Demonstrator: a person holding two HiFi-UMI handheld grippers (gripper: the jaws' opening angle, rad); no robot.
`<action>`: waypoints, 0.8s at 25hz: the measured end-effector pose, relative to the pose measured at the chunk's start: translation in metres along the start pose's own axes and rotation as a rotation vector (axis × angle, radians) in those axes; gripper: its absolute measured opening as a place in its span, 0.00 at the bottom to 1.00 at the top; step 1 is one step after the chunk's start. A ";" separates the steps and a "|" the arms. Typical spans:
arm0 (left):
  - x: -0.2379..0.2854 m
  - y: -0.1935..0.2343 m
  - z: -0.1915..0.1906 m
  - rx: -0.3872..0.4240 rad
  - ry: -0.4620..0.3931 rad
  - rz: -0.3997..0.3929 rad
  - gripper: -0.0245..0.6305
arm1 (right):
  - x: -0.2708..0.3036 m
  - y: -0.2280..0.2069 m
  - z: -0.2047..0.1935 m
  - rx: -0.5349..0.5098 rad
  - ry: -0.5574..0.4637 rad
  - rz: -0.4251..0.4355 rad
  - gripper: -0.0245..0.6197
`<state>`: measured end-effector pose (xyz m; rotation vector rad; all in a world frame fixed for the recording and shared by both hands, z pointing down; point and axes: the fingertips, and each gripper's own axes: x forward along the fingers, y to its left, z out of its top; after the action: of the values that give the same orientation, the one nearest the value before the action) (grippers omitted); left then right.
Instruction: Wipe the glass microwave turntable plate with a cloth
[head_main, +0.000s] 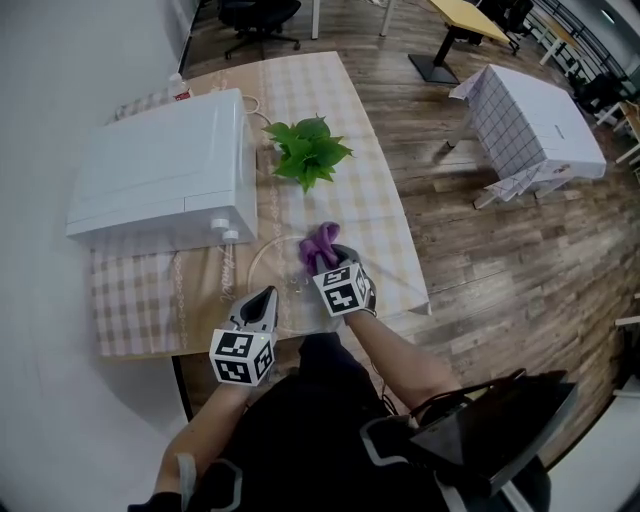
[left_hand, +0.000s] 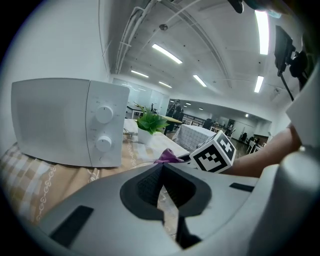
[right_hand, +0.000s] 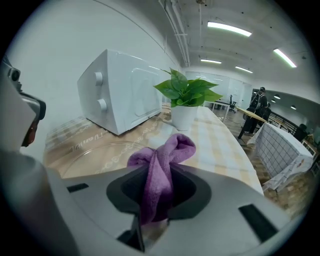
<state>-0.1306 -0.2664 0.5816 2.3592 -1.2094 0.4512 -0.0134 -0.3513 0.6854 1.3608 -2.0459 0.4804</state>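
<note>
Right gripper clamps the purple cloth over the glass plate. Left gripper, jaws together and empty, sits at its near edge. Microwave and potted plant crowd the tabletop behind.

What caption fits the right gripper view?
Right gripper, jaws shut on purple cloth, at the glass turntable plate; microwave and potted plant behind.
</note>
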 end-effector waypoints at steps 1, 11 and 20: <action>0.000 -0.002 -0.001 0.008 0.003 -0.004 0.04 | -0.002 -0.003 -0.002 0.000 0.002 -0.008 0.19; -0.007 -0.020 -0.004 0.010 -0.006 -0.038 0.04 | -0.025 -0.026 -0.014 0.025 0.023 -0.088 0.19; -0.032 -0.018 -0.013 -0.007 -0.030 -0.007 0.04 | -0.044 0.021 0.011 0.003 -0.054 -0.005 0.19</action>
<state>-0.1351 -0.2288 0.5733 2.3718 -1.2138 0.4105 -0.0236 -0.3196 0.6491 1.3944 -2.0855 0.4489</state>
